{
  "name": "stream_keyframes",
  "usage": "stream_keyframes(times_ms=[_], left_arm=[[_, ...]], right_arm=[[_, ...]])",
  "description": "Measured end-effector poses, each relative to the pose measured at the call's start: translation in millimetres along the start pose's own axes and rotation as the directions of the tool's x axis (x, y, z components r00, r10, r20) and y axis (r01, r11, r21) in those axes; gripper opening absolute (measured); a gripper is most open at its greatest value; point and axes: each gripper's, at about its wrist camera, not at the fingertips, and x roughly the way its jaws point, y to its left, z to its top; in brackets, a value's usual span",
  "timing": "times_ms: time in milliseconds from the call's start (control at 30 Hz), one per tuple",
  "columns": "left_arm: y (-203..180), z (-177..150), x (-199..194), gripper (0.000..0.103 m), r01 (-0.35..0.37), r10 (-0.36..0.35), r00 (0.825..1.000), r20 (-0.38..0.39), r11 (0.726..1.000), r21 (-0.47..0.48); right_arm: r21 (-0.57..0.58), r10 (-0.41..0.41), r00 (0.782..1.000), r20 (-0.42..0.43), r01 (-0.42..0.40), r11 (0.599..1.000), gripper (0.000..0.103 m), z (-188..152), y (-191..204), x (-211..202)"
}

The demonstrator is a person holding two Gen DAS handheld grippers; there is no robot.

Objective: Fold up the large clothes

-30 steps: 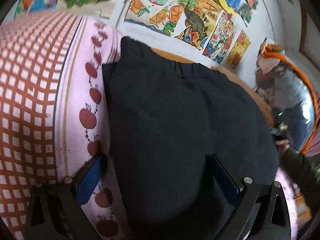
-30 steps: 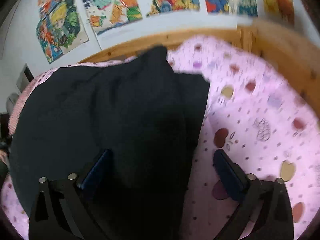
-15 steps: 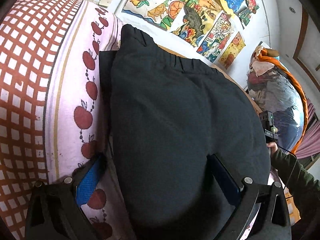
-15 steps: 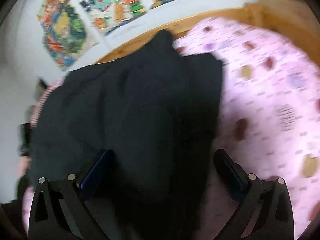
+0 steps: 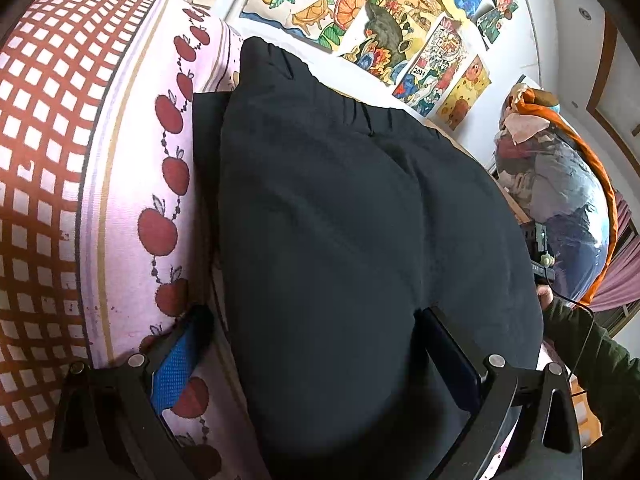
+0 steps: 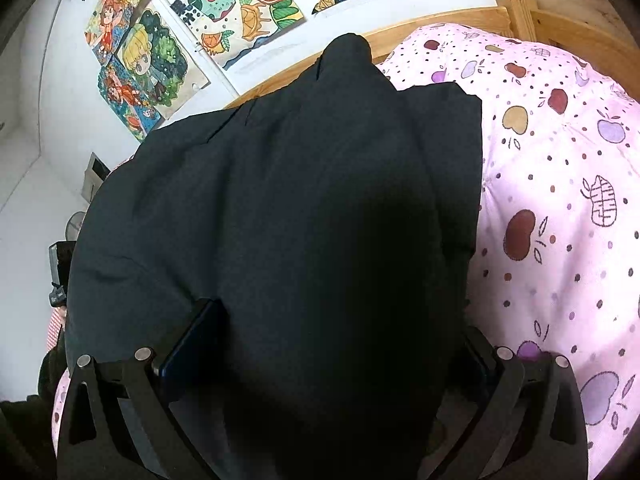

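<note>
A large black garment point(image 5: 340, 240), thick and soft, lies folded over on a bed and fills the middle of both wrist views. One edge shows a gathered, elastic-looking band point(image 5: 360, 108) at its far end.

In the left wrist view, the left gripper point(image 5: 316, 352) sits low at the near edge of the garment. Its fingers point(image 5: 176, 356) are spread wide, with a rounded fold of black cloth bulging between them. The left finger's blue pad is bare over the bedding, so the gripper is not pinching the cloth. To the left of the garment, the bed cover point(image 5: 60, 160) is pink with a row of red apples beside a red and white check.

In the right wrist view, the right gripper point(image 6: 332, 344) is also at the near edge of the garment point(image 6: 300, 220). Its fingers point(image 6: 188, 340) stand wide apart, with a dark mound of cloth lying between them, not clamped. To the right, a pink quilt point(image 6: 560, 200) printed with apples and leaves lies just beside the garment. A pale wooden bed frame point(image 6: 460, 24) runs behind it.

Bright drawings point(image 6: 236, 12) are taped to the white wall beyond the bed. At the right edge of the left view, a dark green sleeve point(image 5: 592, 356) appears.
</note>
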Motion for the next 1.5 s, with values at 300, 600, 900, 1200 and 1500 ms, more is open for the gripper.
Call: stream_keyframes(times_ms=[300, 600, 900, 1200, 1500], left_arm=[[2.7, 2.6, 4.4, 0.103, 0.005, -0.005, 1.0, -0.014, 1.0, 0.006], [4.5, 10.7, 12.0, 0.103, 0.045, -0.047, 0.997, -0.068, 0.998, -0.035], [-2.7, 9.8, 8.3, 0.076, 0.052, -0.059, 0.995, -0.075, 0.994, -0.095], [-43.6, 22.5, 2.0, 0.053, -0.136, 0.125, 0.986, -0.112, 0.986, -0.099], [-66.6, 19.9, -27.3, 0.023, -0.182, 0.176, 0.983, -0.047, 0.972, -0.151]], right_arm=[[-0.002, -0.018, 1.0, -0.003, 0.018, 1.0, 0.102, -1.8, -7.1, -2.8], [0.122, -0.086, 0.991, -0.102, 0.098, 0.988, 0.102, 10.8, 0.1, -0.6], [0.148, -0.12, 0.991, -0.063, 0.128, 0.981, 0.089, 1.5, 11.6, -11.0], [0.19, -0.155, 0.988, -0.006, 0.154, 0.97, 0.049, -4.3, 29.3, -22.7], [0.126, -0.166, 0.982, 0.09, 0.154, 0.98, 0.015, 1.5, 58.7, -62.8]])
